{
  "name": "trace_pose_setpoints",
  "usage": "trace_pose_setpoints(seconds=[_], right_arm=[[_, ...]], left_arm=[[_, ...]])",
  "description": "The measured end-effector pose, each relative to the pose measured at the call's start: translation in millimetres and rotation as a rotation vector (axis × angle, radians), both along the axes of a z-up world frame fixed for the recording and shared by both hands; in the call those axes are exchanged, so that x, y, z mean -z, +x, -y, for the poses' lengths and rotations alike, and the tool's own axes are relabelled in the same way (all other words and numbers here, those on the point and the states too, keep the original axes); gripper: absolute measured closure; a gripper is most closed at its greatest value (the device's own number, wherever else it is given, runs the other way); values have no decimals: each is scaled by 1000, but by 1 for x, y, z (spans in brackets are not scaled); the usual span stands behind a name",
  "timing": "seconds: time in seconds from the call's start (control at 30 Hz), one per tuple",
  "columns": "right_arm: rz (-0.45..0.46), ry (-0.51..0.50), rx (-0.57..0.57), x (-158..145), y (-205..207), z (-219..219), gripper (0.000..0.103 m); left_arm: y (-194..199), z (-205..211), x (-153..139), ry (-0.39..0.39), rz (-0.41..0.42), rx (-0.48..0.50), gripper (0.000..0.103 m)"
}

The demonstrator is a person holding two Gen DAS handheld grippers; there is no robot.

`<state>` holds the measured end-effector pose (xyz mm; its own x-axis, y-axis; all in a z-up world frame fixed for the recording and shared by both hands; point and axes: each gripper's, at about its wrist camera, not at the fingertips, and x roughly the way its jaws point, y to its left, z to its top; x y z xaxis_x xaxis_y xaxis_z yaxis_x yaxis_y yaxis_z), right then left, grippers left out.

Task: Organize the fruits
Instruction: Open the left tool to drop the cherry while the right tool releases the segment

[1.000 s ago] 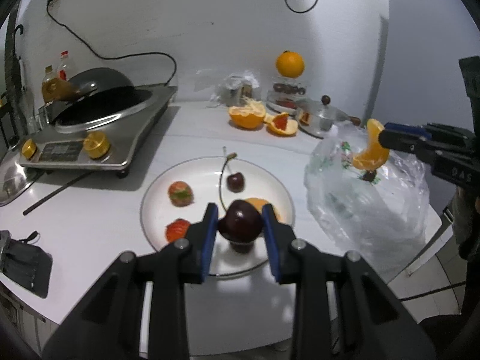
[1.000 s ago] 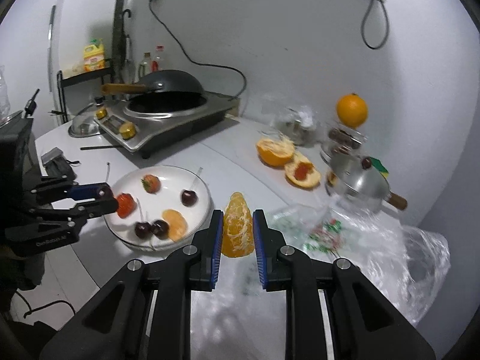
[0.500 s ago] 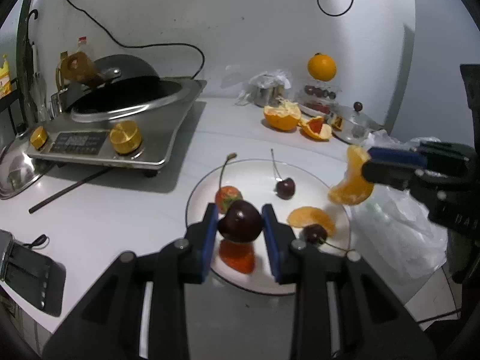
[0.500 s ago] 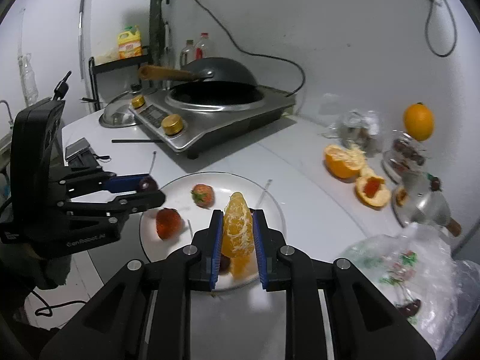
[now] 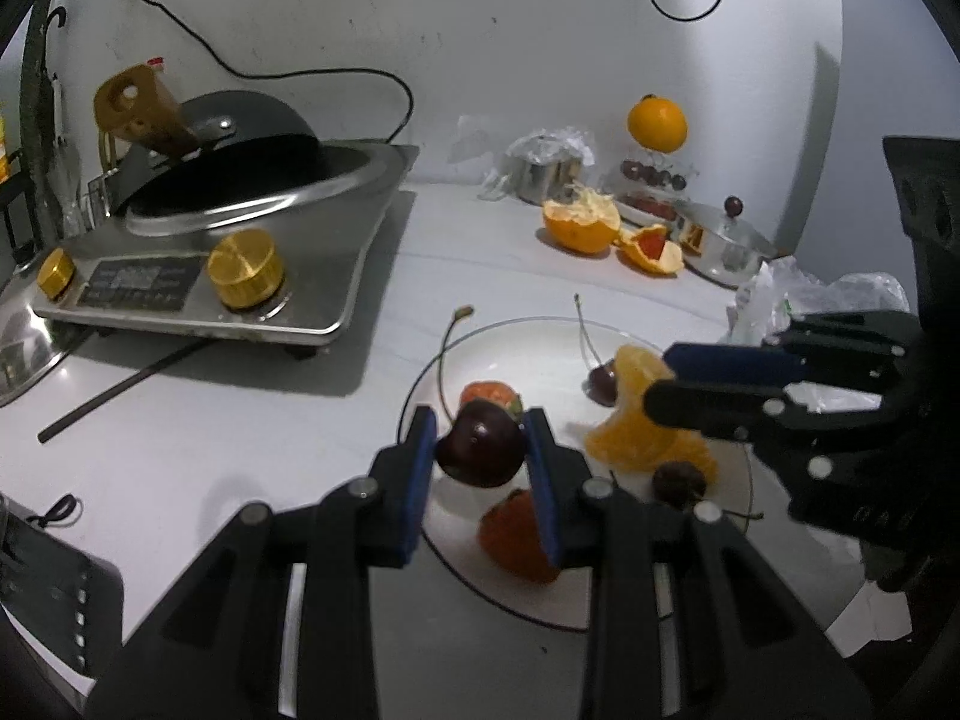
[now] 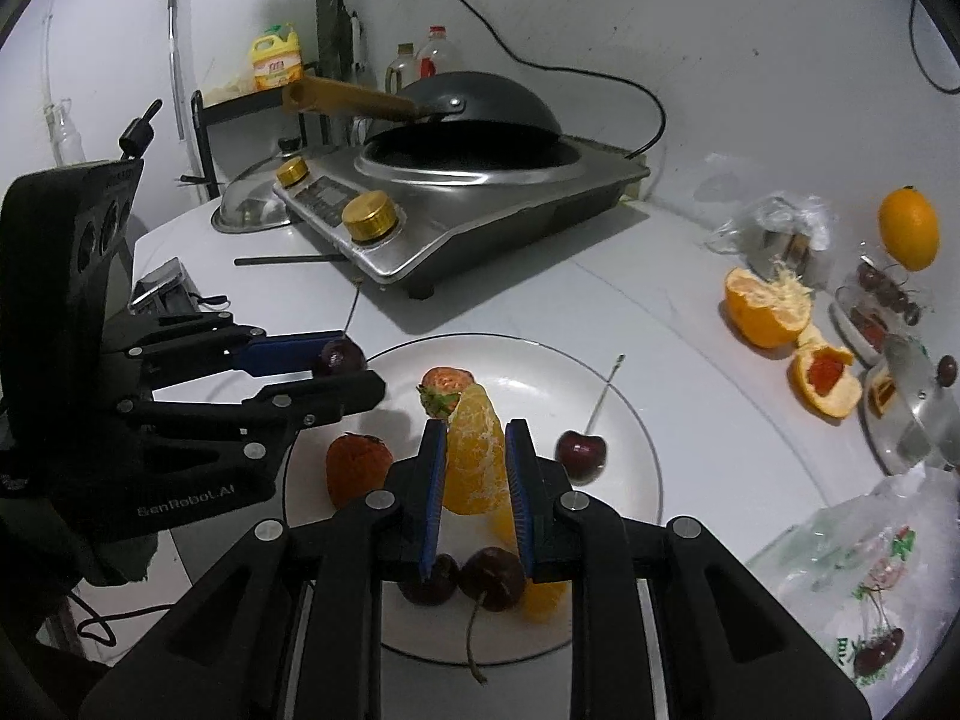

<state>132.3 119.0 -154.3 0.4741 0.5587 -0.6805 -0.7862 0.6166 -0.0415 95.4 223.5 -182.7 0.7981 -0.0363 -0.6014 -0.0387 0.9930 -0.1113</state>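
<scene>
Right now my left gripper (image 5: 480,450) is clamped tight on a dark cherry (image 5: 479,450) above the white plate (image 6: 630,420), and my right gripper (image 6: 477,474) pinches a peeled orange segment (image 6: 477,456) over that same plate, beside a strawberry (image 6: 357,468)

Both grippers are angled down toward the table. The left gripper (image 5: 480,450) has its blue pads clamped on a dark cherry (image 5: 480,450). The right gripper (image 6: 477,468) is pinching a peeled orange segment (image 6: 477,456) that stands upright between its pads. They sit near each other, tips not touching.
</scene>
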Motion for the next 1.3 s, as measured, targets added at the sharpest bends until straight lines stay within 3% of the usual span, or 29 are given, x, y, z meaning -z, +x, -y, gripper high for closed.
trace_pose_setpoints(seconds=[0.47,0.57,0.6,0.77,0.8,1.3], right_arm=[[-65,13,25,12,17,-4,81],[-71,24,59,12,20,1,71],[-67,25,66,11,20,3,66],[-56,38,89,4,19,11,60],[-55,43,93,2,18,13,58],[1,72,130,-24,-10,51,58]], left_arm=[[8,11,6,-2,-27,32,71],[7,13,5,2,-25,33,71],[6,13,4,4,-25,33,68],[2,15,0,17,-24,22,56],[1,15,-1,18,-21,18,50],[-27,40,-29,49,28,14,49]])
